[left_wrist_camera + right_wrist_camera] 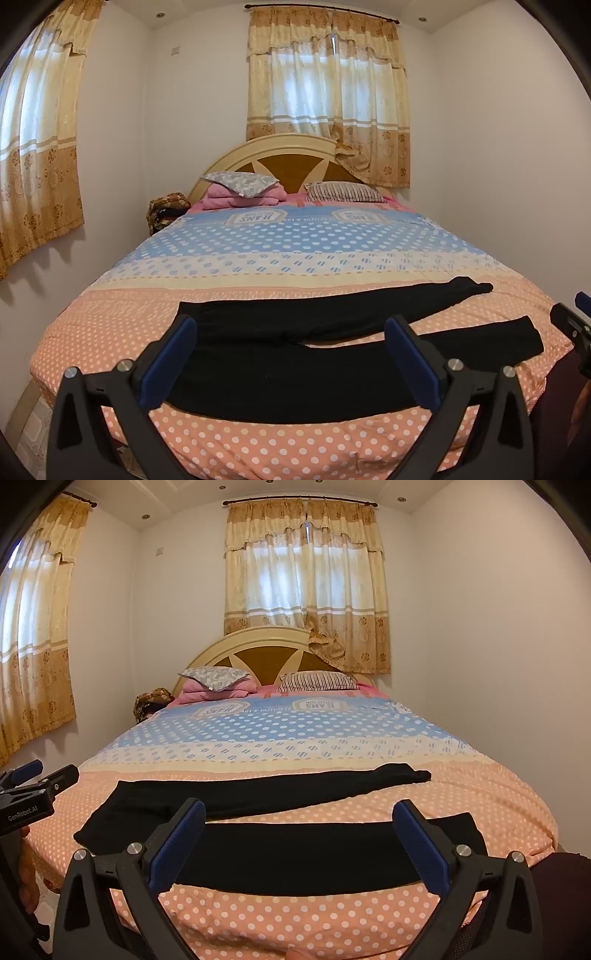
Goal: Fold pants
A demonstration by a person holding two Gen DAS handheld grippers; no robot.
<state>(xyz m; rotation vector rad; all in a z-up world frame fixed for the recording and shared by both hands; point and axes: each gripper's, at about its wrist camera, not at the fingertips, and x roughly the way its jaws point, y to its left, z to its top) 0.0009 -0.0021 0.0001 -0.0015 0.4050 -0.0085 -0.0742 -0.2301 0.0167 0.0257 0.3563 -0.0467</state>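
Black plastic left gripper point(290, 334) and black plastic right gripper point(299, 818): blue ribbed finger pads point(177, 845), silver round pivot screws point(135, 848); white "GenRobot.AI" lettering at nine o'clock.

You have a bed point(110, 332) covered in a dotted spread, orange near you, blue farther back. Black pants point(295, 369) lie flat across its near end, legs apart. Two pillows point(343, 192) and a folded pink blanket point(243, 199) rest by the headboard.
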